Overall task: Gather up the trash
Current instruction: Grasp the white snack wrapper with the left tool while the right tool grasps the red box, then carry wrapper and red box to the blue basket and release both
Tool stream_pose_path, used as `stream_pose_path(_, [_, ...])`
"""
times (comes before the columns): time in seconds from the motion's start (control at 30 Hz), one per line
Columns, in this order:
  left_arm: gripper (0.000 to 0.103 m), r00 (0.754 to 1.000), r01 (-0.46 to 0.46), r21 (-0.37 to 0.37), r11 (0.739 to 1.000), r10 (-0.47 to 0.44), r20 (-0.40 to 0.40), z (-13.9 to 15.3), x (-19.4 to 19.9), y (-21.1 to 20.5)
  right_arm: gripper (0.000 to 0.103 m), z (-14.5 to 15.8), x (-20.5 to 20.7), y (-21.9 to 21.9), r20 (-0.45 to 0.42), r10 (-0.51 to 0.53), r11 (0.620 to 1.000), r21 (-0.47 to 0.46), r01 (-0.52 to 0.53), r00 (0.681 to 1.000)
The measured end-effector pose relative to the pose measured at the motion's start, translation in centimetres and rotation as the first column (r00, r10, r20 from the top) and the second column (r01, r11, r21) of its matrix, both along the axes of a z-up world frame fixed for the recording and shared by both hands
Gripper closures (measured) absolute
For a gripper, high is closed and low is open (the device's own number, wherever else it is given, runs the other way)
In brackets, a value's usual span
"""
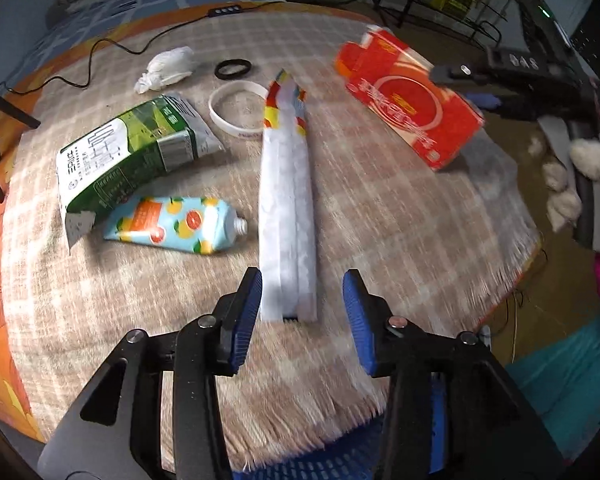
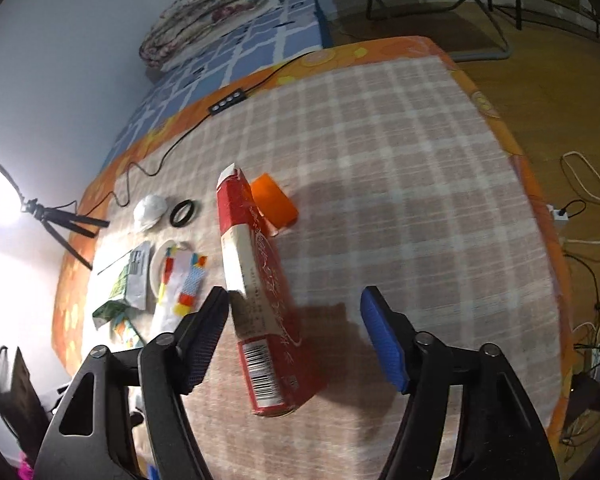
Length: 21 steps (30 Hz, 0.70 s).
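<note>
A long white wrapper (image 1: 288,216) with a colourful far end lies on the checked cloth, its near end between the blue pads of my left gripper (image 1: 304,316). The jaws stand open around it, with a clear gap on the right side. My right gripper (image 2: 294,300) is open around a red carton box (image 2: 260,300). The box is tilted up on its edge; the left pad touches it and the right pad stands well clear. In the left wrist view the same red box (image 1: 412,108) rises at the table's right, with the right gripper (image 1: 464,86) at its top corner.
A green milk carton (image 1: 128,152), a fruit-patterned tube (image 1: 172,226), a crumpled tissue (image 1: 164,68), a black ring (image 1: 233,68) and a white band (image 1: 236,110) lie to the left. A blue perforated basket (image 1: 320,460) sits below the near table edge. A cable (image 2: 160,156) runs along the back.
</note>
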<state>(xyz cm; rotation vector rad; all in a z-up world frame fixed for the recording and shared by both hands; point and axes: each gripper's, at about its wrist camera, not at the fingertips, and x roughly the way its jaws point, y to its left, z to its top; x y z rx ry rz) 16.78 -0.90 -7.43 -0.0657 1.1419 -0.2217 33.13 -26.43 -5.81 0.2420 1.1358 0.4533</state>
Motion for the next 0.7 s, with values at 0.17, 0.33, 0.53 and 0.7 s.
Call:
stream_pose_path(0.17, [0.060, 0.999, -0.029, 0.020, 0.999, 0.029, 0.016, -0.5, 2.2, -0.1, 0.061, -0.5, 0.0, 1.2, -0.001, 0.058, 0.998, -0.006, -0.058, 0.998])
stream_pose_path(0.33, [0.060, 0.999, -0.034, 0.080, 0.996, 0.033, 0.015, -1.6, 4.2, -1.2, 0.069, -0.7, -0.1, 3.0, 0.034, 0.105, 0.992, -0.071, -0.102, 0.994])
stream_pose_path(0.53, [0.066, 0.999, -0.039, 0.117, 0.992, 0.037, 0.019, -3.0, 5.7, -2.1, 0.084, -0.6, -0.6, 4.3, 0.063, 0.146, 0.982, -0.130, -0.137, 0.987])
stream_pose_path(0.7, [0.087, 0.999, -0.046, 0.072, 0.996, 0.044, 0.021, -2.5, 5.8, -2.1, 0.086, 0.3, -1.7, 4.4, 0.099, 0.172, 0.976, -0.153, -0.156, 0.980])
